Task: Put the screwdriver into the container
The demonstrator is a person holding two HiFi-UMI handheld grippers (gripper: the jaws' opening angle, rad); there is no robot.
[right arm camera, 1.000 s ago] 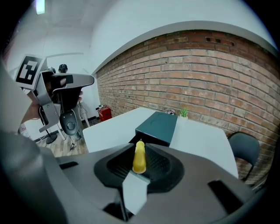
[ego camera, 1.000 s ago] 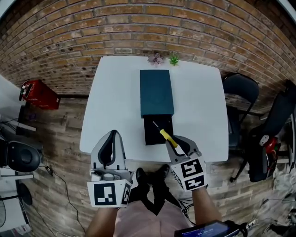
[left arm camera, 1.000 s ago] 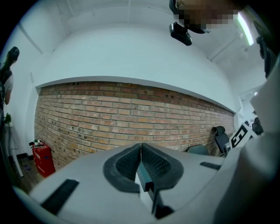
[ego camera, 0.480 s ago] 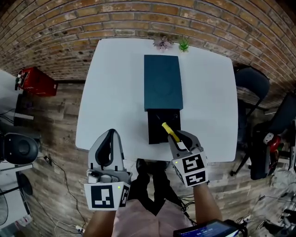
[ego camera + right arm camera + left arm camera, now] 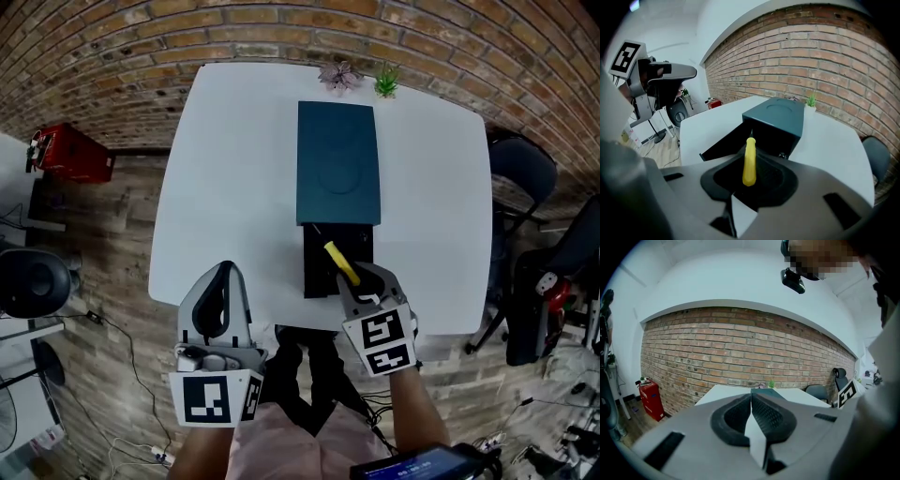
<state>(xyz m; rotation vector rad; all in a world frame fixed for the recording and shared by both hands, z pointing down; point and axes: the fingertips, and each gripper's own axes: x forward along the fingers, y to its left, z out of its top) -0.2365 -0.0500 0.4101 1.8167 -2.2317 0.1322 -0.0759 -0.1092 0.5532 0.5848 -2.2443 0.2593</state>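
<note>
**Item 1. Yellow-handled screwdriver with thin dark metal shaft** (image 5: 341, 262)
- Place: lower middle of the head view, over the open black drawer. The shaft tip points up the frame toward the mouth of the teal box. Whether any part touches the drawer floor cannot be told.
- Held by: the right gripper (image 5: 361, 277). Its jaws are closed on the butt end of the handle, as wide apart as the handle is thick. The rest of the handle and the whole shaft project forward, free.
- Handling (judged): light and stiff, not fragile. The handle looks smooth and rounded, so it may swivel or slide between the pads and will roll if dropped flat. The thick middle of the handle is the best place to grip. The present hold at the butt end leaves the long front free to dip.

**Item 2. Dark teal rectangular box, the container** (image 5: 338, 164)
- Place: centre of the white desk (image 5: 234, 187), lengthwise up the frame.
- A black drawer (image 5: 319, 277) is drawn out at its near end, and no other contents can be made out in it.

**Item 3. Left gripper** (image 5: 751, 401)
- Place: lower left of the head view, off the desk's near edge.
- Its jaws are closed together with nothing between them. It has no part in the task here.

**Item 4. Sundries**
- Two small potted plants, purple (image 5: 340, 77) and green (image 5: 386, 82), at the desk's far edge.
- Brick wall behind.
</note>
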